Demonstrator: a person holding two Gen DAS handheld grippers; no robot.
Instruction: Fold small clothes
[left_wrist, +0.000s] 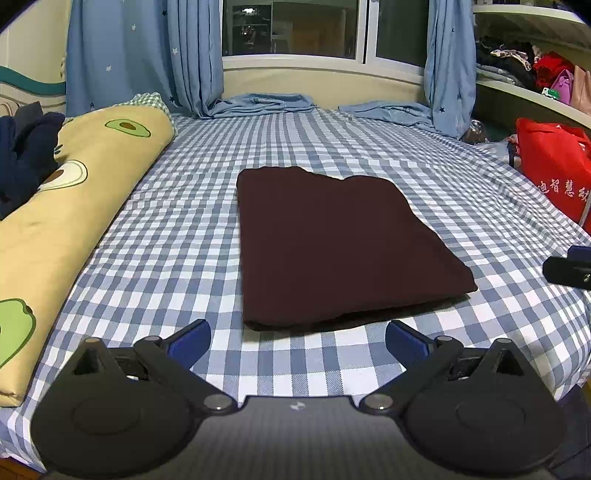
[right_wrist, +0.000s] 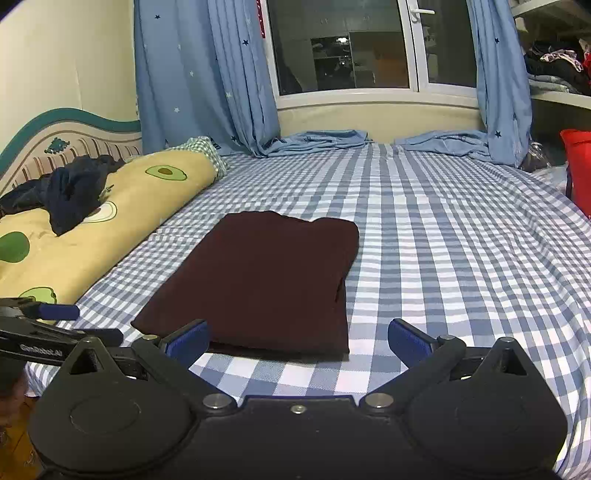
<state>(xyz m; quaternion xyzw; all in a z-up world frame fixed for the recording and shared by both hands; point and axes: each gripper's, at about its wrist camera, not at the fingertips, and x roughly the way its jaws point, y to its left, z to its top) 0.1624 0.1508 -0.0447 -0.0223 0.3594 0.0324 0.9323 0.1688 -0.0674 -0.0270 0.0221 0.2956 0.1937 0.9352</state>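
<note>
A bed (left_wrist: 184, 240) with a blue and white checked sheet fills the room, and a yellow avocado-print pillow (left_wrist: 74, 192) lies along its left side beside a wavy headboard (right_wrist: 55, 136). Behind it, a dark window (right_wrist: 347, 48) sits in a cream wall (right_wrist: 66, 55) between blue star curtains (right_wrist: 207, 81). Shelves (left_wrist: 524, 88) with clothes stand at the right.

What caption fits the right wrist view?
Open right gripper facing a folded dark garment on a checked bed.
</note>
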